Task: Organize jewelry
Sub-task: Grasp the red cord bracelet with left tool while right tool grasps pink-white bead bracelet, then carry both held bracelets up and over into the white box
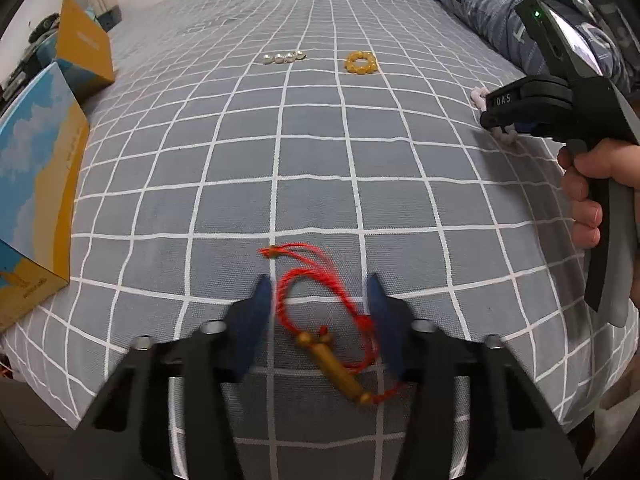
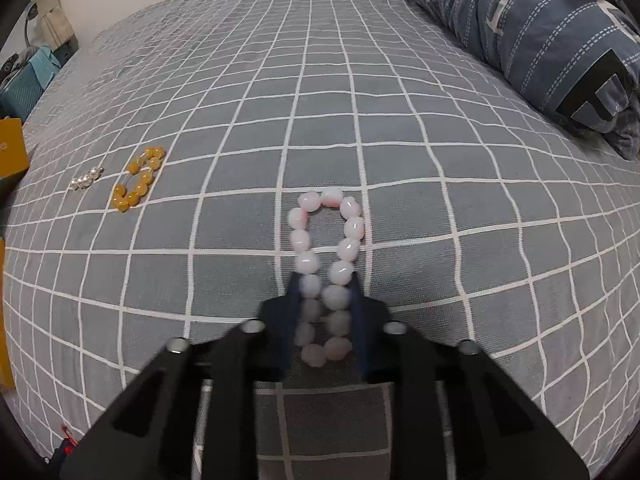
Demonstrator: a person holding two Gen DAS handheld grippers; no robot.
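Nearest, my left gripper [image 1: 320, 320] straddles the red cord pendant [image 1: 332, 328], a red braided loop with a small wooden tube on it. The jaws stand apart on either side; the pads do not look pressed on the cord yet, though blur makes this uncertain.

My right gripper [image 2: 322, 312], further right, is clamped on the near end of the pink bead bracelet [image 2: 326, 264], squeezing the loop long and narrow; its far end rests on the grey checked bedsheet [image 2: 440, 120].

Further out, to the left of the pink one, the amber bead bracelet [image 1: 361, 63] and a short string of pearls [image 1: 284, 57] lie side by side, untouched. Printed cardboard boxes [image 1: 36, 184] stand at the left edge.

Judgement: early stage. Two pieces being picked, two waiting, nothing visibly put away.
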